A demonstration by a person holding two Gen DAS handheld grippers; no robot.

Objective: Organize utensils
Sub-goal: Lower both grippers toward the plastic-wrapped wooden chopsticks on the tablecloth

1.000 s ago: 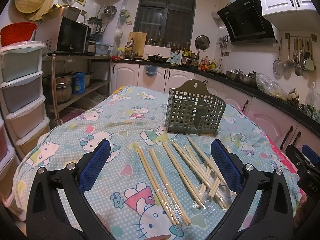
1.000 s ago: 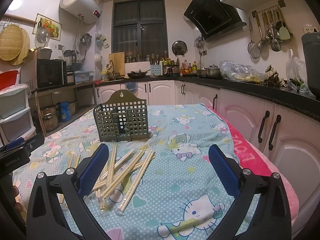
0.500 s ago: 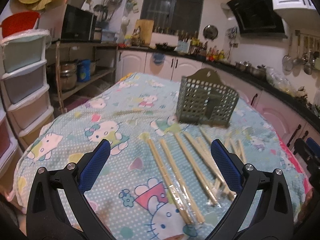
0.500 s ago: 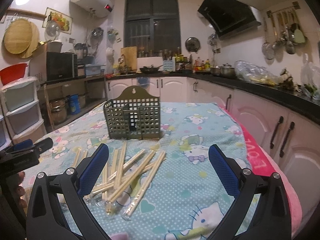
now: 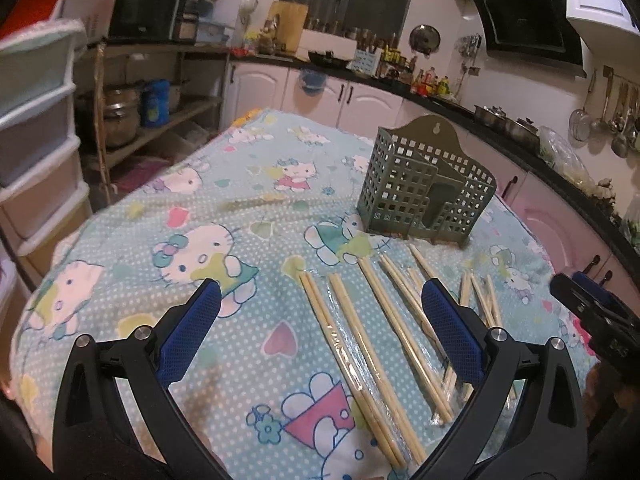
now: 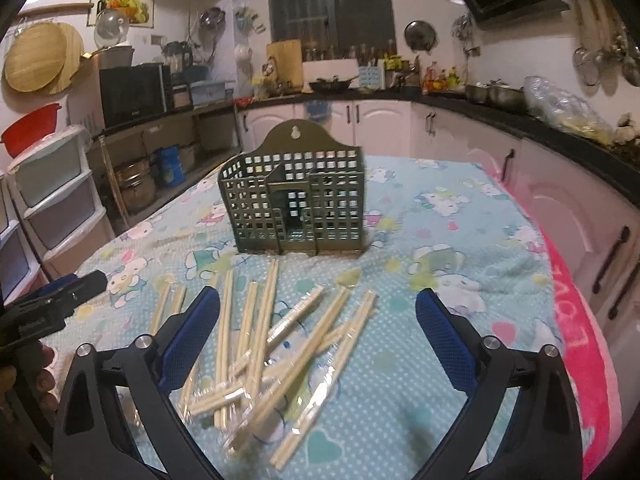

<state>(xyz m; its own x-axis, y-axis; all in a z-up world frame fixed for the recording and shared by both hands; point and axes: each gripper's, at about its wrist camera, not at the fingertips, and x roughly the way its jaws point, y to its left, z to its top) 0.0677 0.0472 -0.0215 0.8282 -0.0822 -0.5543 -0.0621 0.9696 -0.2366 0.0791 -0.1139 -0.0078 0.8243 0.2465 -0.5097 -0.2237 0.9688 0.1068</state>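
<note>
Several pairs of wooden chopsticks in clear wrappers lie loose on the cartoon-cat tablecloth, spread side by side in the left wrist view and criss-crossed in a pile in the right wrist view. Behind them stands a green lattice utensil holder, upright, nothing visible in it. My left gripper is open above the leftmost pairs. My right gripper hovers over the pile with its jaws closing; the pads touch nothing.
White kitchen cabinets and a dark counter run along the right. Plastic drawers and a shelf with pots stand left of the table. The other gripper shows at each frame's edge.
Both grippers have tilted downward and moved in toward the chopsticks; the holder now sits nearer and more central in the right wrist view. The right jaws have narrowed slightly.
</note>
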